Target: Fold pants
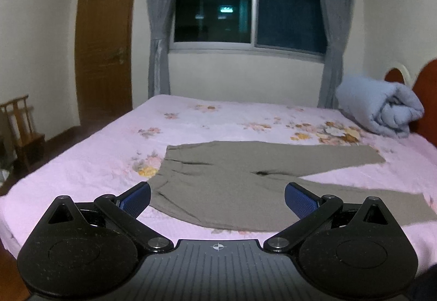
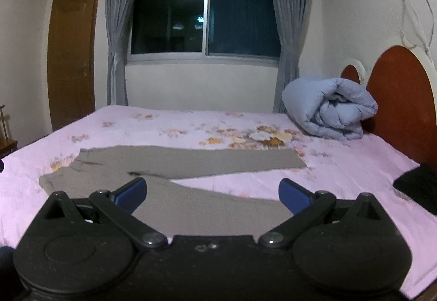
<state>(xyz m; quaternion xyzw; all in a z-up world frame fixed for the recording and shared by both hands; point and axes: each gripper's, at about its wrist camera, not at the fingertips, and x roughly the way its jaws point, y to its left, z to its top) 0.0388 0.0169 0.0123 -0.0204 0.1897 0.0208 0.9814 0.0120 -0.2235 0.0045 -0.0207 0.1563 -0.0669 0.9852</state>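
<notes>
Grey-brown pants (image 1: pixel 218 180) lie flat on the pink floral bed sheet (image 1: pixel 82 164), waistband at the left and the two legs spread apart toward the right. In the right wrist view the same pants (image 2: pixel 191 164) show both legs, the near one running under the gripper. My left gripper (image 1: pixel 217 198) hovers open above the near waist and hip area, nothing between its blue pads. My right gripper (image 2: pixel 212 194) is also open, held above the near leg and holding nothing.
A rolled light-blue quilt (image 2: pixel 327 109) rests by the red-brown headboard (image 2: pixel 401 99) at the right. A black object (image 2: pixel 420 186) lies on the sheet at the right edge. Beyond the bed are a dark window with grey curtains, a wooden door (image 1: pixel 105 41) and a wooden chair (image 1: pixel 23 129).
</notes>
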